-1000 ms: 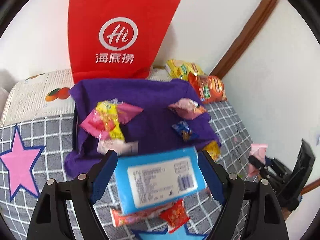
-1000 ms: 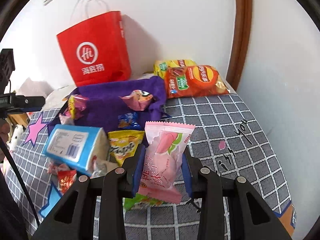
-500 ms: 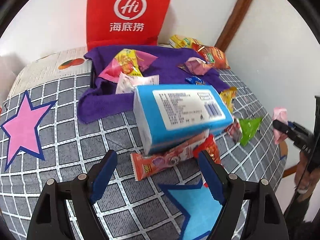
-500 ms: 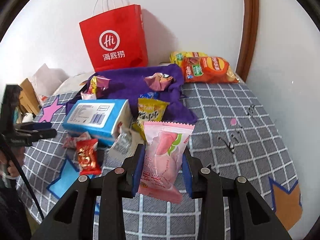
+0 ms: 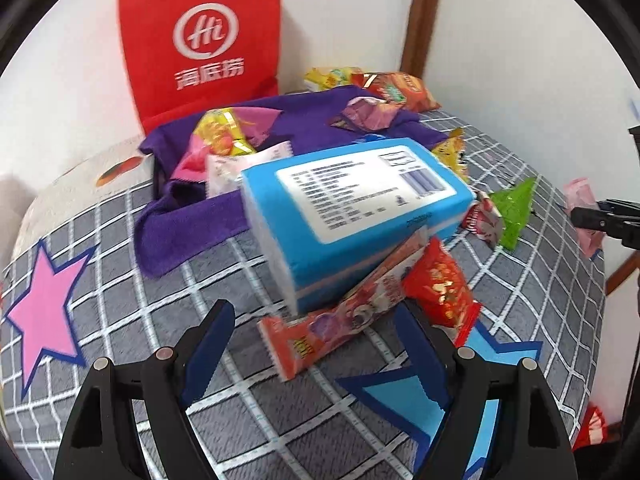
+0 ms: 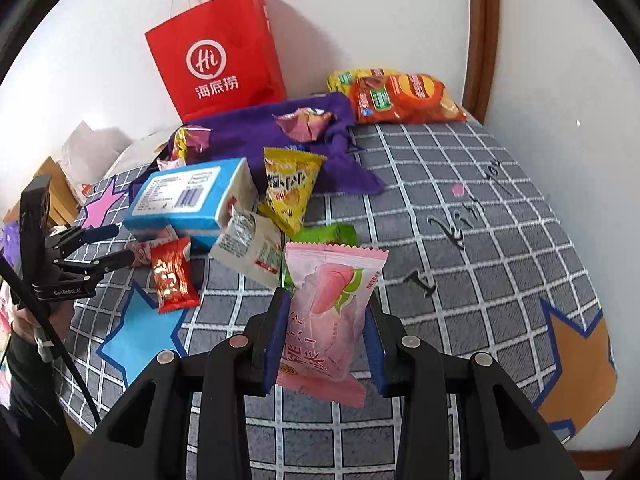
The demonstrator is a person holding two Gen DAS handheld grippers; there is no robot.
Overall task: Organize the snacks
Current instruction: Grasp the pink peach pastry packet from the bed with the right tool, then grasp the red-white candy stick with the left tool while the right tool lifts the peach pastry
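A: Start at the jaws.

B: The left gripper (image 5: 310, 344) stands wide open and empty. A second ago it clasped the blue pack (image 5: 356, 208); now that pack lies on the grid-patterned cover (image 5: 132, 304), resting on a long orange snack bar (image 5: 340, 320). The right gripper (image 6: 326, 338) is still closed on the pink peach snack (image 6: 328, 304).

A: And farther out?

B: Snacks are scattered over the purple cloth (image 5: 188, 228), in front of the red paper bag (image 5: 204, 40).

A: Does one view show more?

B: Only the right wrist view shows the white packet (image 6: 250, 246) beside the pack, the bag's handles, and the hand (image 6: 28, 316) carrying the left gripper.
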